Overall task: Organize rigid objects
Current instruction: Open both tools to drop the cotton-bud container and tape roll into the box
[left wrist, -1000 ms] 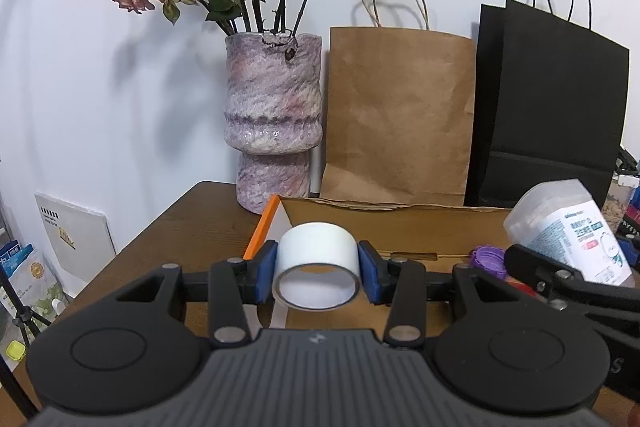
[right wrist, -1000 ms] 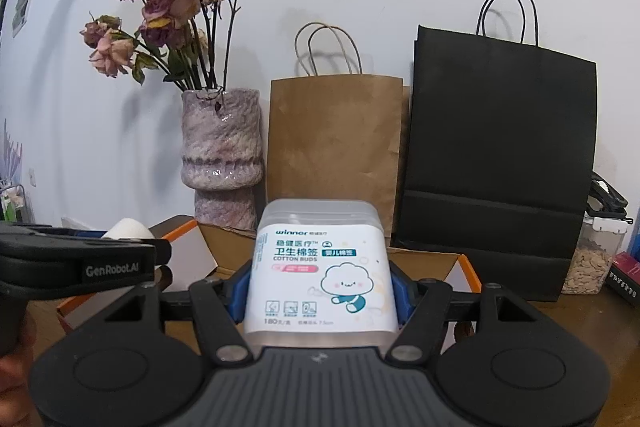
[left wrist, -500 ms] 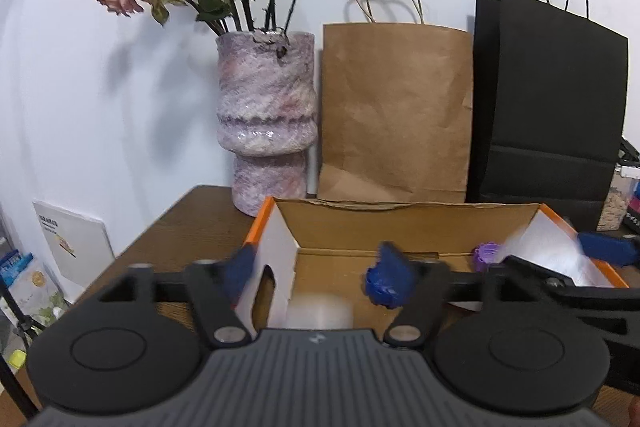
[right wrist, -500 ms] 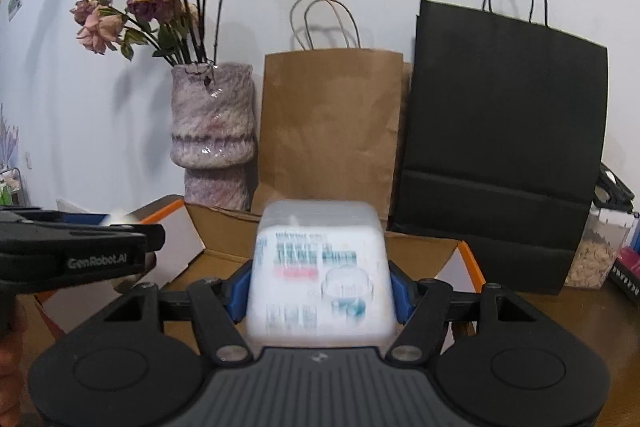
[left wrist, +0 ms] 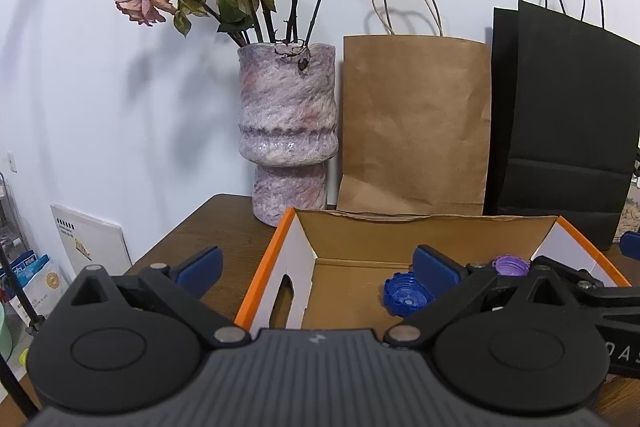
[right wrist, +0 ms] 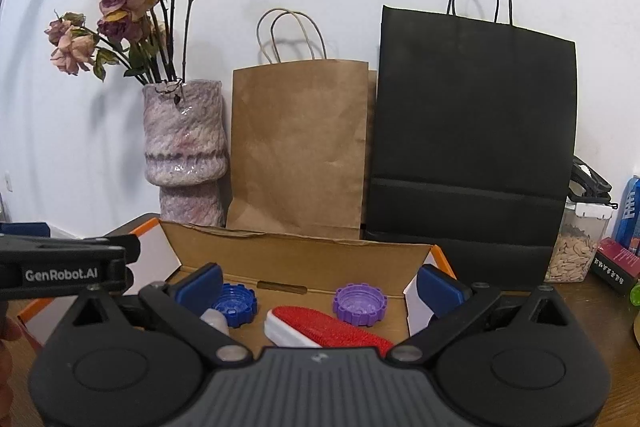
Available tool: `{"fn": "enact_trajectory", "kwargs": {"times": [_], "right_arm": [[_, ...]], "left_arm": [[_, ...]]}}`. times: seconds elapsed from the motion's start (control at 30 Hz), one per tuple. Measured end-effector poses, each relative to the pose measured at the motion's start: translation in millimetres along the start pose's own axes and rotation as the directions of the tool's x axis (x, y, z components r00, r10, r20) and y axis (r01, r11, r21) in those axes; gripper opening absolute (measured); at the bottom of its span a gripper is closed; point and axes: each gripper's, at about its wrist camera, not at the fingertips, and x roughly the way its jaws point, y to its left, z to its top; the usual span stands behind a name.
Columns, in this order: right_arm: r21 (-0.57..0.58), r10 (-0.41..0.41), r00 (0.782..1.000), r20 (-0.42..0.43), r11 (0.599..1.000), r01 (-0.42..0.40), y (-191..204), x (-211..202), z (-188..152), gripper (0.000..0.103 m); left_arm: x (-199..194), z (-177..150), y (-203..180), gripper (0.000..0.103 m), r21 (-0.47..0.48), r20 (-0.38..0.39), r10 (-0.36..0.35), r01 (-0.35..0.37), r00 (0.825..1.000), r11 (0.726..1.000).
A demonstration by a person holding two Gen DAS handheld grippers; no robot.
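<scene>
So, brown worktop (left wrist: 208,223) carries an orange-edged cardboard box (right wrist: 280,251), with a black bag (right wrist: 472,131), brown paper bag (right wrist: 300,147) and pink vase (right wrist: 184,147) behind it. Both the left hand-held gripper (left wrist: 316,267) and right hand-held gripper (right wrist: 320,283) hover over the box, jaws just spread wide, nothing between the pads. Inside the box lie a red-and-white brush (right wrist: 320,327), a purple cap (right wrist: 360,303), a blue cap (right wrist: 234,303) and a white object (right wrist: 214,321), partly hidden.
</scene>
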Motion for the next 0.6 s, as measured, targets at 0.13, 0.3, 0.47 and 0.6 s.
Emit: {"fn": "enact_trajectory", "kwargs": {"times": [0.13, 0.3, 0.47, 0.6], "right_arm": [[0.005, -0.002, 1.000, 0.003, 1.000, 0.002, -1, -1, 0, 0.103], [0.012, -0.005, 1.000, 0.013, 1.000, 0.005, -1, -5, -1, 0.103], [0.020, -0.004, 1.000, 0.018, 1.000, 0.004, -3, -11, -2, 0.103], [0.014, -0.005, 1.000, 0.023, 1.000, 0.005, -3, -20, -5, 0.103]], "left_arm": [[-1, 0, 0, 0.103, 0.001, -0.001, -0.003, 0.003, 1.000, 1.000], [-4, 0, 2, 0.103, -0.007, 0.001, 0.000, 0.000, 1.000, 1.000], [-9, 0, 5, 0.103, -0.019, -0.001, -0.004, 0.004, 1.000, 1.000], [-13, -5, 5, 0.103, -0.013, -0.010, -0.005, 0.005, 1.000, 1.000]]}}
